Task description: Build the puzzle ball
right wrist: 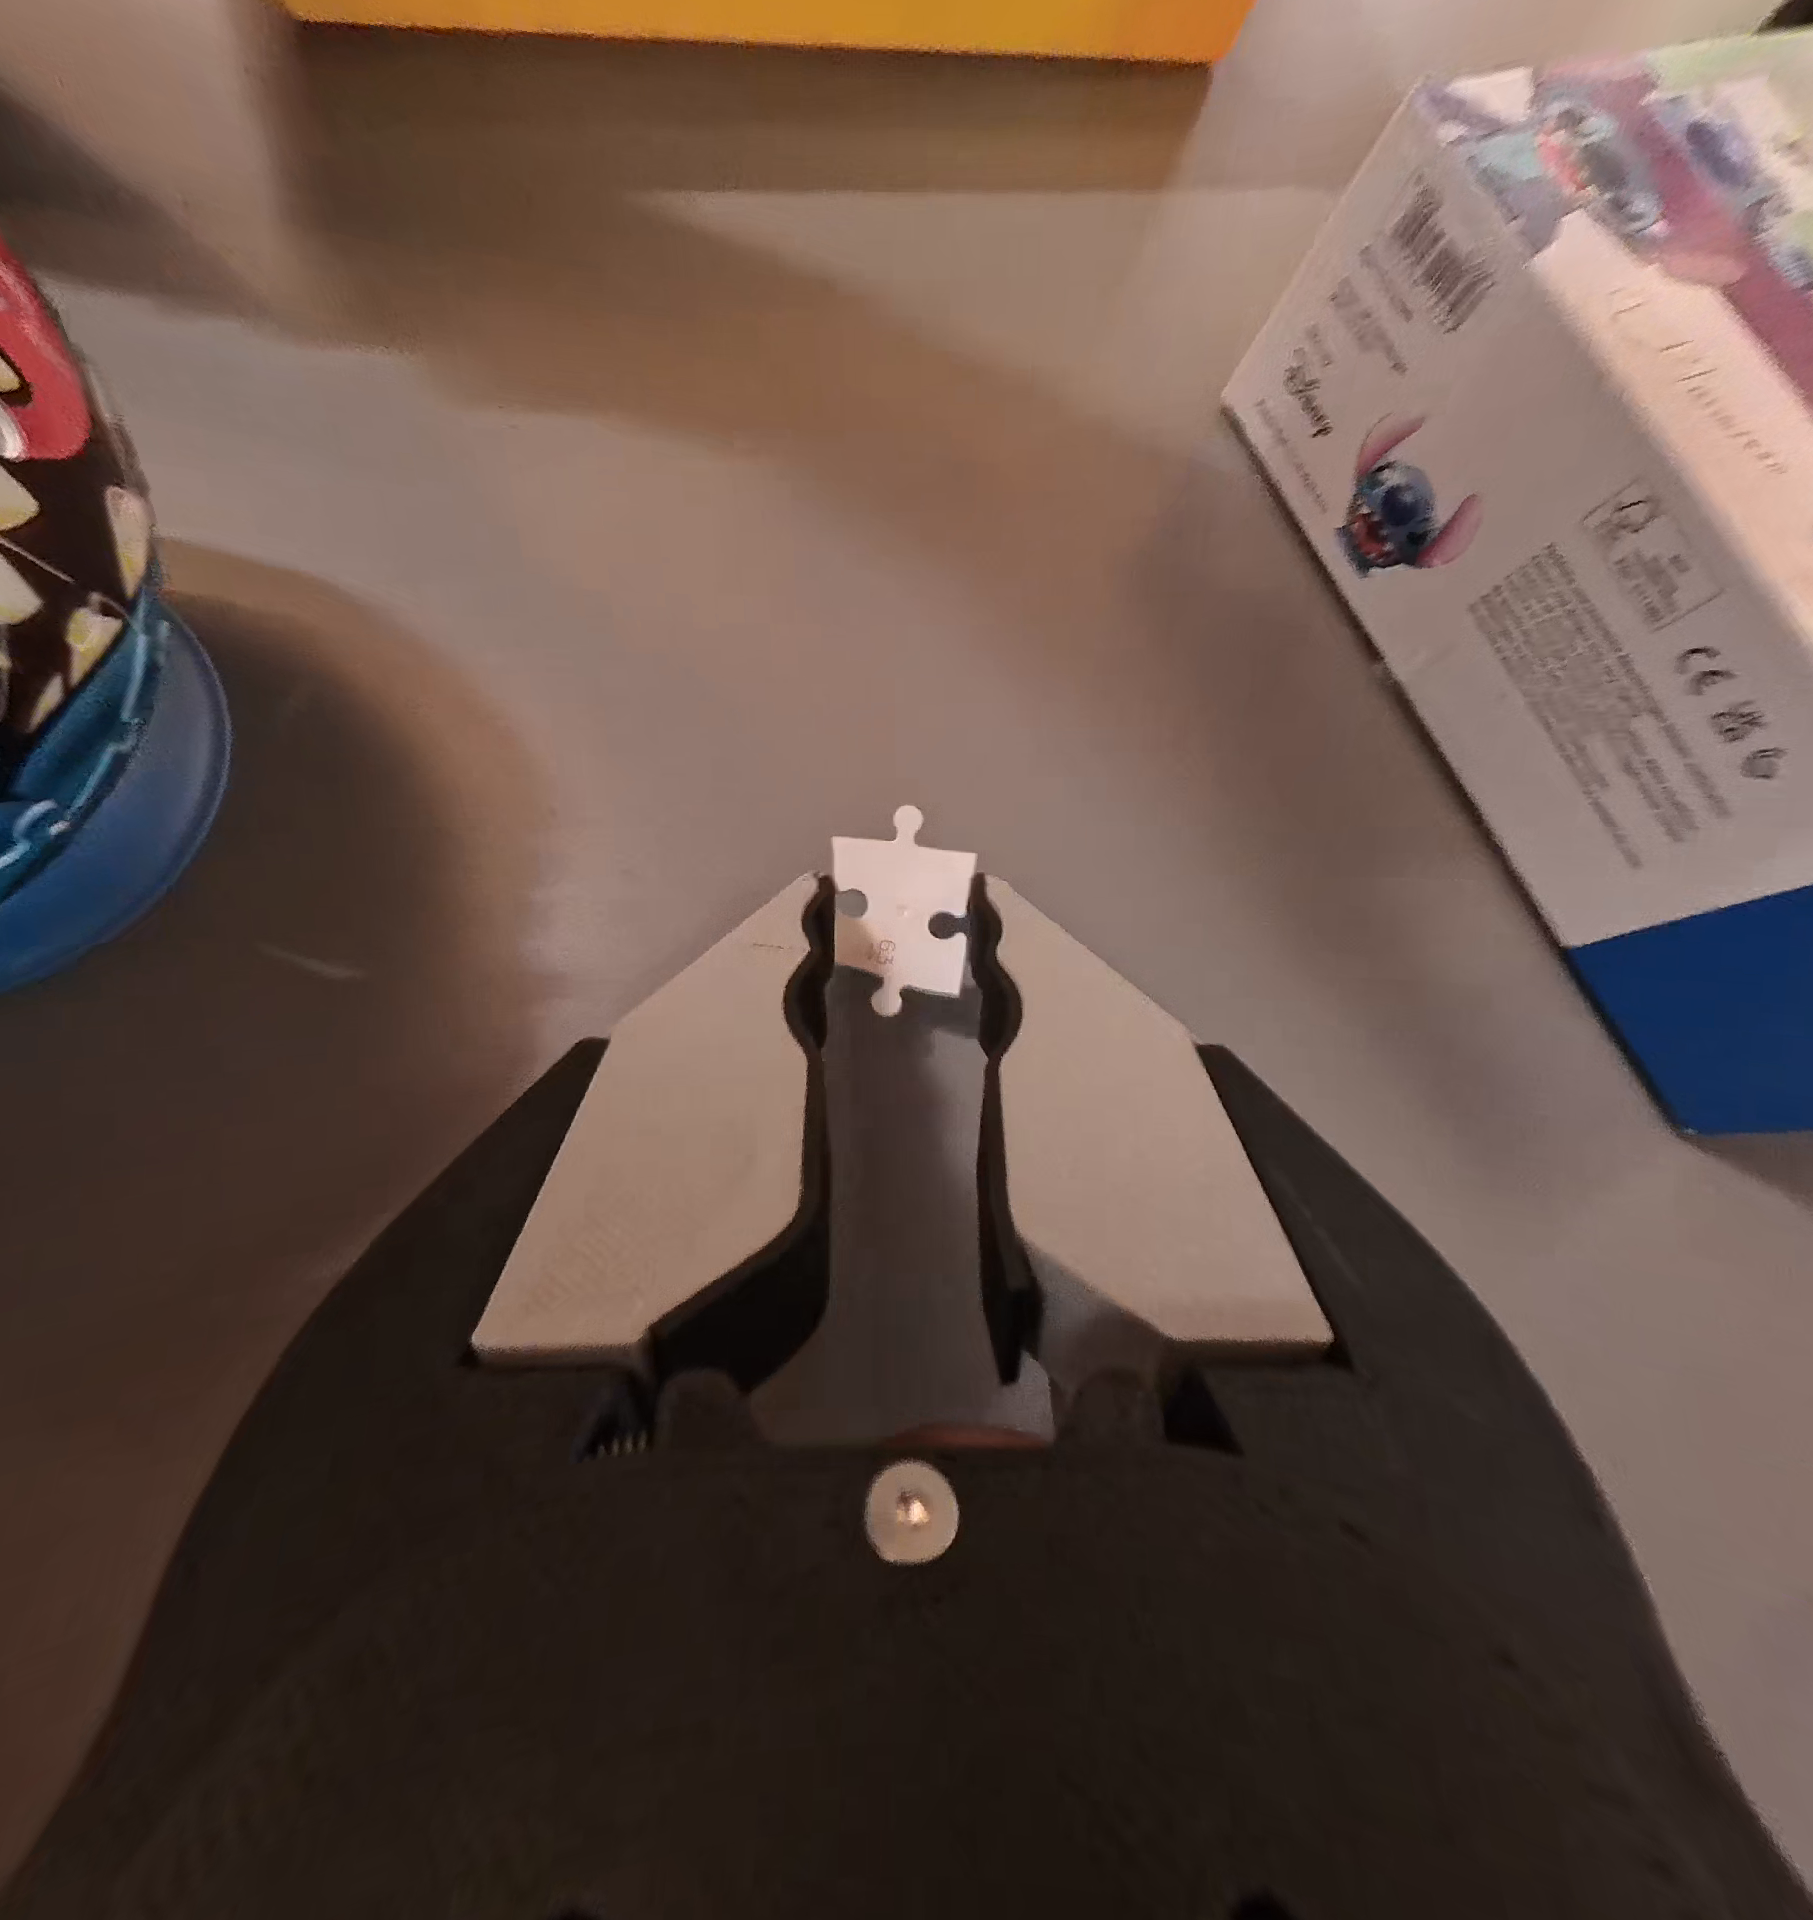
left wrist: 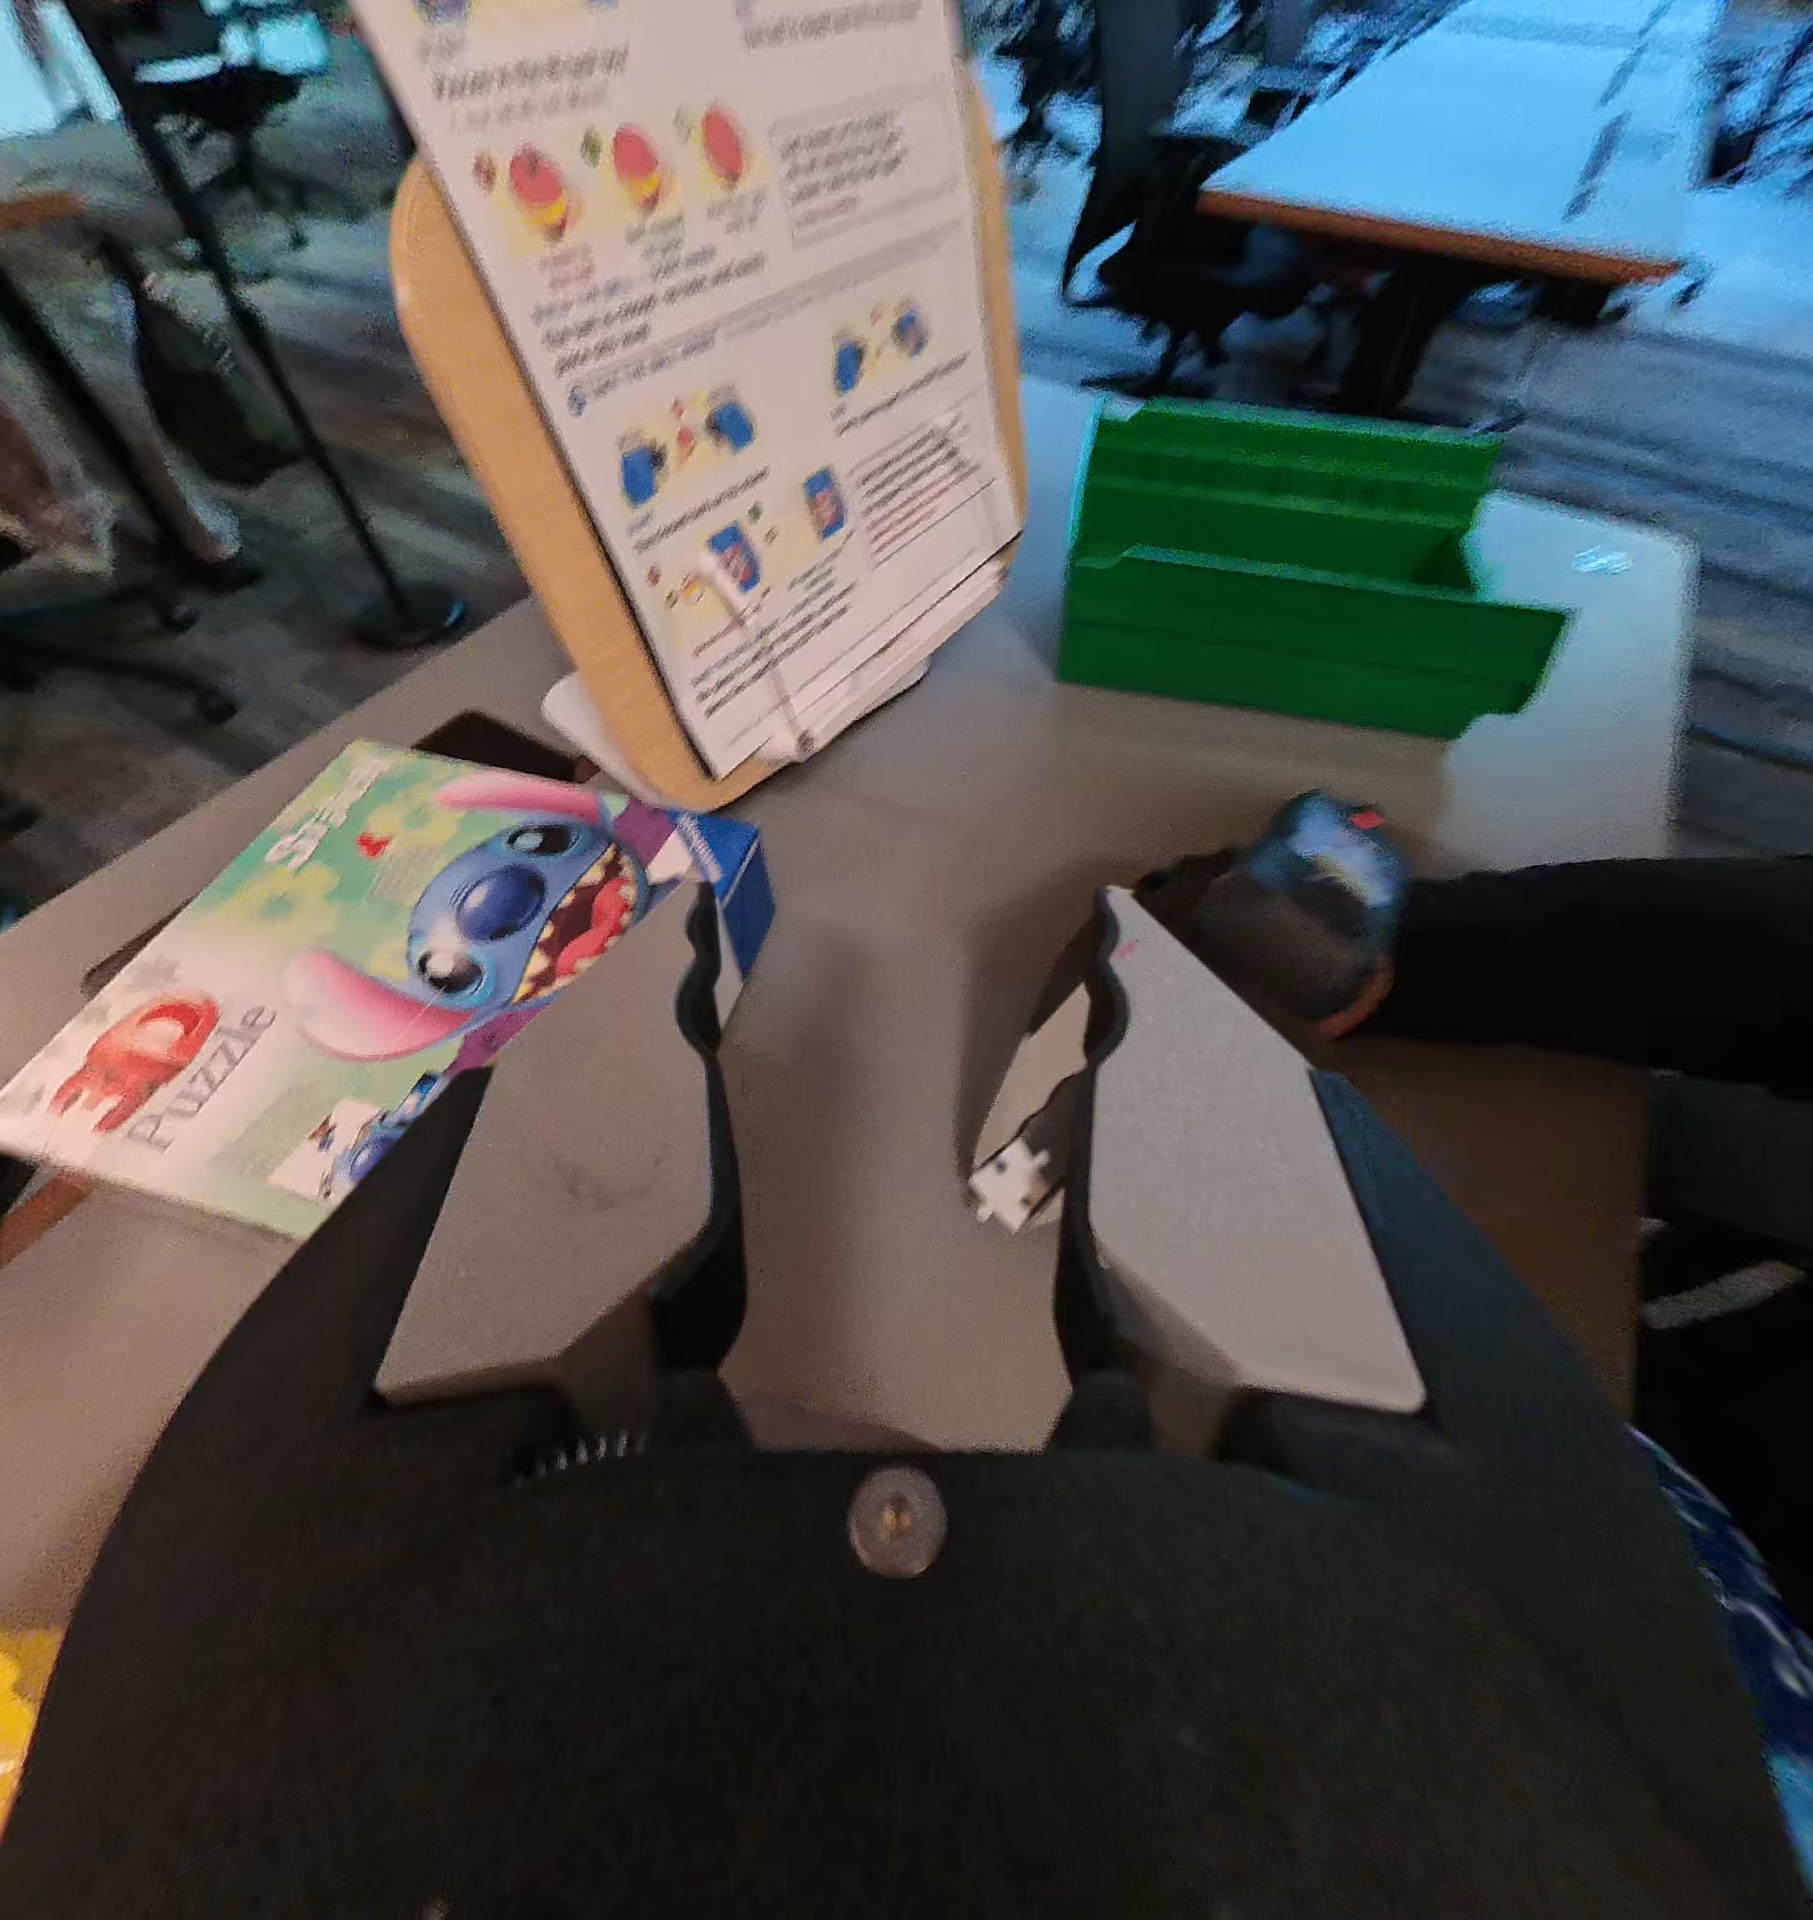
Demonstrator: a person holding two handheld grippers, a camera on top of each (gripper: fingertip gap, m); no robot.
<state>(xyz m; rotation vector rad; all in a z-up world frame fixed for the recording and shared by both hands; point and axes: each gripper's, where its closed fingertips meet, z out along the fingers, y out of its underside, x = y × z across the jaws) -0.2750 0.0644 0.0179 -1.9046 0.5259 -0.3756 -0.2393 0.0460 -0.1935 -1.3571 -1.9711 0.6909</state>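
My right gripper point(right wrist: 902, 891) is shut on a white puzzle piece point(right wrist: 907, 935), blank side up, held a little above the grey table point(right wrist: 673, 499). The part-built puzzle ball point(right wrist: 40, 623), blue with red and teeth shapes, stands on a blue base at the left edge, apart from the gripper. My left gripper point(left wrist: 904, 930) is open and empty above the table. The same piece also shows in the left wrist view point(left wrist: 1011, 1184), close to the inner side of my left gripper's right finger. A gloved hand point(left wrist: 1317, 914) and a black sleeve reach in from the right.
The puzzle box point(left wrist: 362, 966) lies to the left; it also shows in the right wrist view point(right wrist: 1608, 520). An instruction sheet point(left wrist: 736, 364) leans on a wooden stand behind. A green tray point(left wrist: 1286, 561) sits at the back right. A yellow object point(right wrist: 756, 21) lies at the far edge. About 20 centimeters separates my left fingertips from my right.
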